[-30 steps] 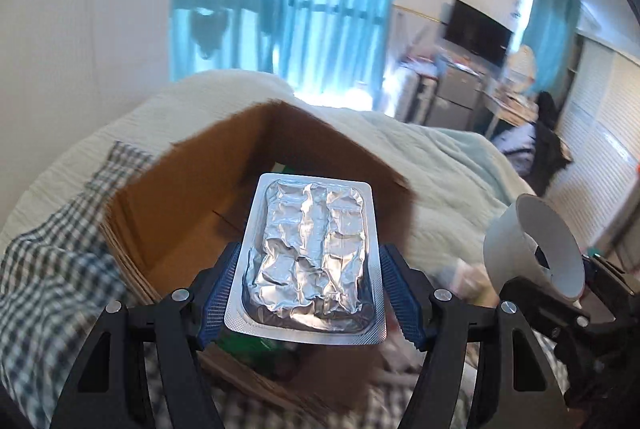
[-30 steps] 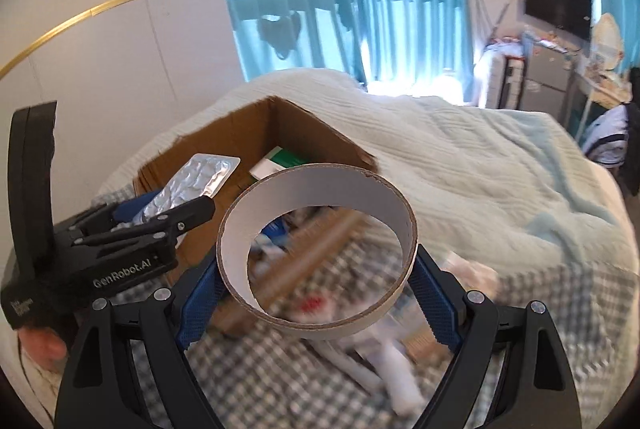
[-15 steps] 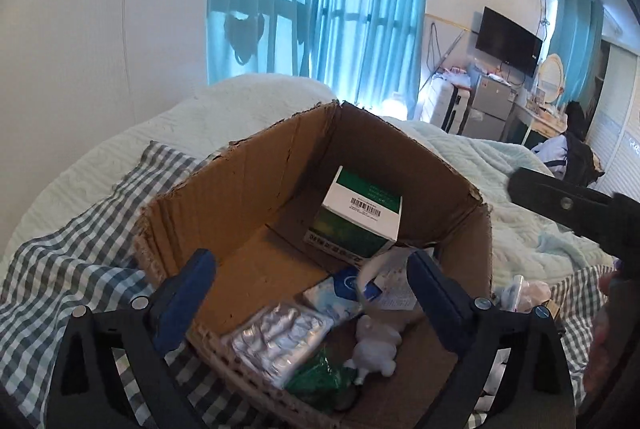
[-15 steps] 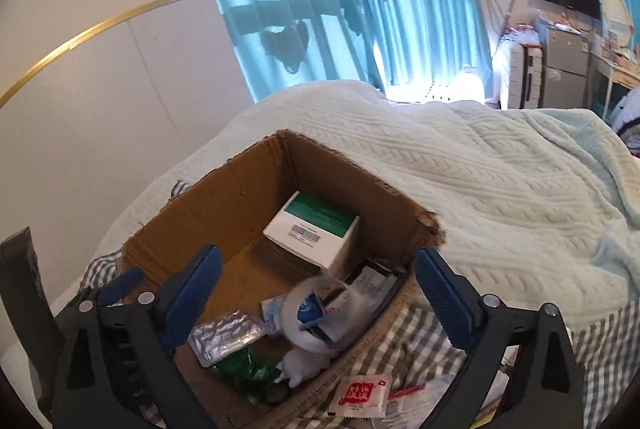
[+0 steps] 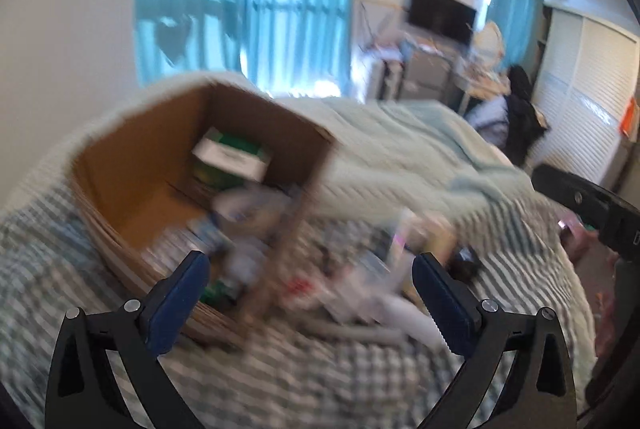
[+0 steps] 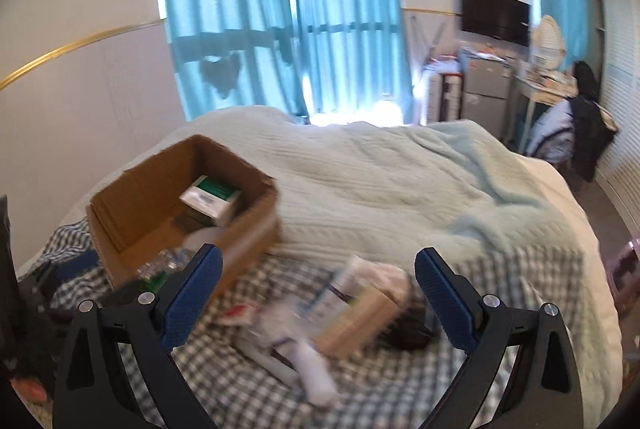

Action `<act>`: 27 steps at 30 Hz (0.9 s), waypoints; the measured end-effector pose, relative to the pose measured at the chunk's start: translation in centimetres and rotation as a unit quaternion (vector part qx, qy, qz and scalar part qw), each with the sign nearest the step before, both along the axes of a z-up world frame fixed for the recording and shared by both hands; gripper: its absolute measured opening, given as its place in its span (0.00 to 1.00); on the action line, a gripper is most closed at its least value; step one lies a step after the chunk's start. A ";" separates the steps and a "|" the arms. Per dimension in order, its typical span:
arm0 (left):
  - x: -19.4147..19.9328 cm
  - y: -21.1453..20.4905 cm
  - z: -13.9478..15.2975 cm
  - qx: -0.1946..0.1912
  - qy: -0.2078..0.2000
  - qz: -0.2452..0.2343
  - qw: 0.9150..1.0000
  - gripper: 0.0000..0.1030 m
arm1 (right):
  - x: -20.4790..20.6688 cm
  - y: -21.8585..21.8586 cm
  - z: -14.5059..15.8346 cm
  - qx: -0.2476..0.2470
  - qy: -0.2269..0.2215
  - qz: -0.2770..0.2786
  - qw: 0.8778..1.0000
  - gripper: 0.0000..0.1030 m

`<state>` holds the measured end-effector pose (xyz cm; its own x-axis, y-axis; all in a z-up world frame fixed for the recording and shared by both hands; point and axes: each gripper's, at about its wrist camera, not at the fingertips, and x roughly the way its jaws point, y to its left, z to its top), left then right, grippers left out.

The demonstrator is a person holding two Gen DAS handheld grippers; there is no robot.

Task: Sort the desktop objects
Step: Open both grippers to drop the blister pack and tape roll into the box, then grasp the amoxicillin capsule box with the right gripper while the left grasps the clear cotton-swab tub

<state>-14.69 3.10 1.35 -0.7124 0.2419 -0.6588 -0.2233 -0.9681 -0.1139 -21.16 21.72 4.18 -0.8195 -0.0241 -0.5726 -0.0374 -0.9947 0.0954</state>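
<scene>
Left hand-held gripper point(image 5: 310, 295) jaws still opening, nothing between; right hand-held gripper point(image 6: 318, 291) wide, empty. I judge both freed for next pick. Box point(image 6: 132, 217) at 10 o'clock holds sorted items; unsorted pile point(image 6: 344, 309), blurred, probably cartons, dead ahead on bed point(image 6: 400, 181).

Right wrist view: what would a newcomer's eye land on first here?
The open cardboard box at left on the bed, holding a green-and-white carton, stands out first. Right of it, a blurred pile of loose items lies on the checked cloth, framed by the empty, open right gripper. Behind, teal curtains glow with daylight.
</scene>
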 end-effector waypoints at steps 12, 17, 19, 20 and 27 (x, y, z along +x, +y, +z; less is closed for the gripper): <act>-0.7 4.6 -11.9 -0.043 -0.127 0.032 0.991 1.00 | 0.7 5.4 -10.5 -0.060 -0.083 -0.020 0.995 0.95; -2.0 5.0 -13.5 -0.081 -0.126 0.026 0.988 1.00 | -0.7 5.3 -13.3 -0.080 -0.113 -0.027 0.990 0.95; -2.6 4.7 -13.7 -0.079 -0.123 0.035 0.989 1.00 | -1.1 5.5 -13.9 -0.078 -0.126 -0.038 0.988 0.95; -3.0 4.4 -13.8 -0.073 -0.126 0.038 0.989 1.00 | -1.3 5.6 -14.1 -0.079 -0.130 -0.044 0.987 0.95; -3.8 3.5 -13.9 -0.060 -0.128 0.046 0.989 1.00 | -4.7 4.6 -14.6 -0.094 -0.142 -0.047 0.984 0.95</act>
<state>-18.52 6.62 -12.58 -0.5348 0.0922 -0.8399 -0.1117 -0.9930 -0.0379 -25.84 26.36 -10.44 -0.6311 -0.0833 -0.7712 -0.1797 -0.9515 0.2498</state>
